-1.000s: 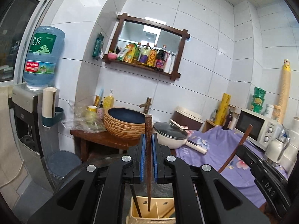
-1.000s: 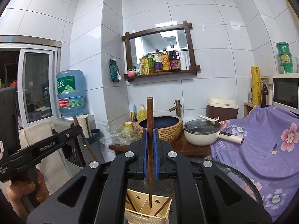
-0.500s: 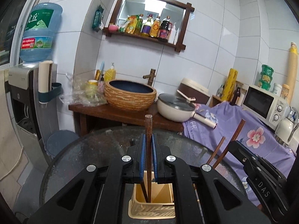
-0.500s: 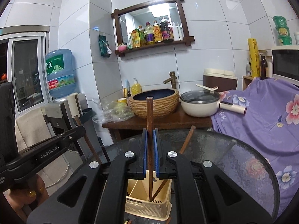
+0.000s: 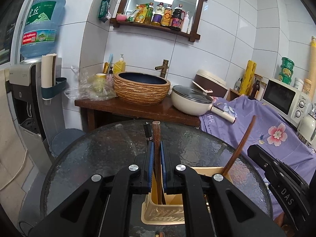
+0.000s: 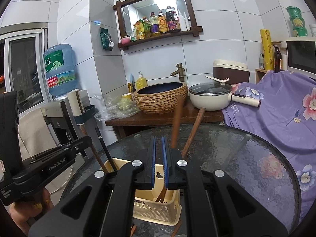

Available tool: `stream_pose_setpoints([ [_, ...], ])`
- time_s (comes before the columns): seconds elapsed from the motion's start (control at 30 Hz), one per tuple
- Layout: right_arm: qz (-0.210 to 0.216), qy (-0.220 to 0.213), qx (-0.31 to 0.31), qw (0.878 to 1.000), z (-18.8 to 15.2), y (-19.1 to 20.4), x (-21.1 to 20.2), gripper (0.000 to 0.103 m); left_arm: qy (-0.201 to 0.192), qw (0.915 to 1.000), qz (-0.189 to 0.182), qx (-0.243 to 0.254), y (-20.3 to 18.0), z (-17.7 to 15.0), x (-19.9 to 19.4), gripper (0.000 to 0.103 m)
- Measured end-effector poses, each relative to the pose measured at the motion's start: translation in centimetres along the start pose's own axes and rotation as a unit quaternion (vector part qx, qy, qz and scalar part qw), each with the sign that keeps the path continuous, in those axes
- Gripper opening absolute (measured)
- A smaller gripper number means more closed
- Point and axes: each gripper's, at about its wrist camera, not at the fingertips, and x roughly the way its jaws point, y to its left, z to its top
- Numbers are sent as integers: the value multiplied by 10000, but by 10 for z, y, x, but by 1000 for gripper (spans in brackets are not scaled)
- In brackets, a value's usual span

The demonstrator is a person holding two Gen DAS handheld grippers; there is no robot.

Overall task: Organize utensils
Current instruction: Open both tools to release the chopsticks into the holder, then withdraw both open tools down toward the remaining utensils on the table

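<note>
Spotter: Your left gripper [image 5: 156, 148] clenches 1 brown chopstick [image 5: 156, 134] upright, its lower end already inside the cream basket [image 5: 164, 215]. Release there and that piece is done, I judge.

Checker: Your right gripper [image 6: 158, 144] sits above the basket, jaws drawn close with nothing between them. A blurred chopstick [image 6: 176, 122] stands just right of them; I cannot tell whether it touches. 1 black chopstick [image 6: 105, 152] and 1 leaning chopstick [image 6: 192, 132] rest in the basket.

Spotter: Brown ends show on the glass table [image 6: 246, 158] at the basket's near side, so more seems left. Beyond the basket the table is bare, but your 2 grippers crowd above it; lift out straight.
</note>
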Motion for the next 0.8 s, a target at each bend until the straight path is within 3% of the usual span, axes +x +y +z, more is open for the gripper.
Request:
stream_pose_setpoints([
  [0.1,2,-31,-37,10000,0,0,-2,9,23,10000,-15,-15,1,0,0,10],
  [0.13,4,-50,-41,10000,-1,0,-4,18,36,10000,-11,0,1,0,-1,14],
  [0.17,-20,-96,-35,9999,-1,-1,-7,38,36,10000,-4,4,1,0,-2,26],
  [0.2,-57,-188,-10,9998,-2,-2,-11,50,8,10000,-9,-3,2,0,-5,39],
  [0.23,-82,-290,22,9995,-3,-4,-17,59,-34,10000,-18,-8,3,0,-8,43],
  [0.33,-112,-285,5,9995,-4,-7,-26,59,-160,9998,-37,108,2,-2,-24,49],
  [0.5,11,1,182,9998,-18,-17,-39,61,-420,9988,81,228,7,-17,-54,81],
  [0.8,71,712,254,9971,-68,-24,-53,64,60,9999,109,94,29,-62,-66,94],
])
